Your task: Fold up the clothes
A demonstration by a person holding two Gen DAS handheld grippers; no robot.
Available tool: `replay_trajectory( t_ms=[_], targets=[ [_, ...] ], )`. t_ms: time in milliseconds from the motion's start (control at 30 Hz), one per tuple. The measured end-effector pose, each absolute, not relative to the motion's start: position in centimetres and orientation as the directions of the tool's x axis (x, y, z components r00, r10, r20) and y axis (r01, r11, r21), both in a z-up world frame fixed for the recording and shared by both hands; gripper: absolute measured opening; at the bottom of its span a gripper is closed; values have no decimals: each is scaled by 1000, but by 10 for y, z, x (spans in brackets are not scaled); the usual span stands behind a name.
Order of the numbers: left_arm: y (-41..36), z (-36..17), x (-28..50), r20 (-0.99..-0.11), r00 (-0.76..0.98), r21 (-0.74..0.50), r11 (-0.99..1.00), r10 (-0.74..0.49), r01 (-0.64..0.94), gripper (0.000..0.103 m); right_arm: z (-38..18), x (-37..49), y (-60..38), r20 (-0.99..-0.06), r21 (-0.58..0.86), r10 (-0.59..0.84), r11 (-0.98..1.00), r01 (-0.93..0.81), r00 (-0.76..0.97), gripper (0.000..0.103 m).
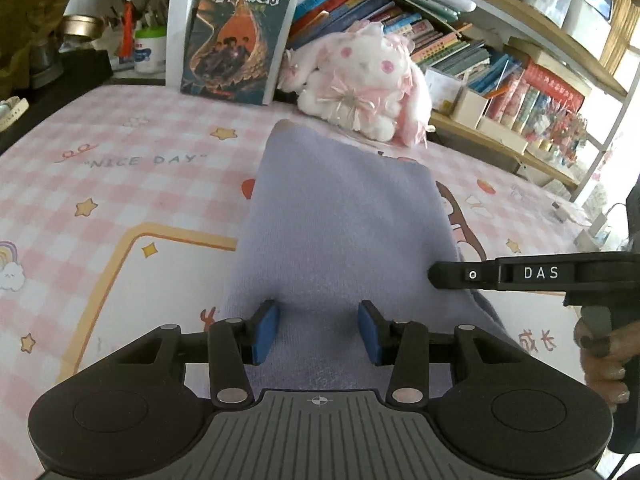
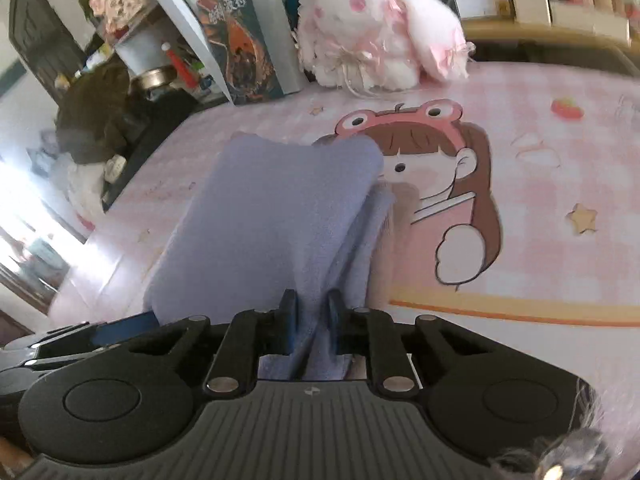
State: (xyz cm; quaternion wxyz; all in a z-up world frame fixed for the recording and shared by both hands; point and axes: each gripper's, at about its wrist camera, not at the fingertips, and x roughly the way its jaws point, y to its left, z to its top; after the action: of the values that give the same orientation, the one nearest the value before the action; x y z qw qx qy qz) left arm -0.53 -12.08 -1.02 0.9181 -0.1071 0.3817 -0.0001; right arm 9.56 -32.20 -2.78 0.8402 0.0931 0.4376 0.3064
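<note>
Fold clothes, intermediate stage. A lavender knitted garment (image 1: 340, 216) lies on the pink checked mat (image 1: 120, 184) covering the bench, already narrowed to a long band that runs from the near edge toward a plush rabbit (image 1: 360, 76) and an upright book (image 1: 240, 36) at the back. The left hand-held gripper (image 1: 318, 330) sits over the near end of the band with its blue pads (image 1: 268, 330) apart; cloth lies between and beneath them, but the pads do not press on it, so this one holds nothing. The right hand-held gripper (image 2: 312, 326) has its jaws drawn nearly together on a pinch of the garment's near right edge, which rises as a ridge of cloth (image 2: 320, 280) between the pads; in the left wrist view it enters from the right and meets the band's side. In the right wrist view the band's right margin (image 2: 372, 232) shows two layers, the upper one lying loosely. Judged progress: lengthwise folds appear done; folding the band end to end and squaring the loose right edge appear to remain. Shelves of books (image 1: 460, 48) stand behind
</note>
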Motion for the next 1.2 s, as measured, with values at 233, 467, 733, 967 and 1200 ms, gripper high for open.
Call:
replay_trajectory(
  t_ms=[233,467,733,967,1200],
  targets=[
    [-136,6,-12,-691,722,-121,986,-3,-112,52,-8,87,-319,-693,366,580,795,-484,429,23],
    [-152,33,-34,-644,764,-133,975,50,-175,69,21,58,-339,-685,312,589,769,-557,429,64],
    [-166,30,-46,-665,740,-104,969,99,-223,83,14,34,-351,-725,238,545,772,-590,421,81],
    [-170,25,-46,-706,705,-83,980,71,-182,83,10,30,-359,-738,269,528,801,-535,420,87],
    [-155,20,-40,-742,670,-94,993,-17,-78,83,9,21,-357,-757,257,467,856,-449,457,88]
  ],
)
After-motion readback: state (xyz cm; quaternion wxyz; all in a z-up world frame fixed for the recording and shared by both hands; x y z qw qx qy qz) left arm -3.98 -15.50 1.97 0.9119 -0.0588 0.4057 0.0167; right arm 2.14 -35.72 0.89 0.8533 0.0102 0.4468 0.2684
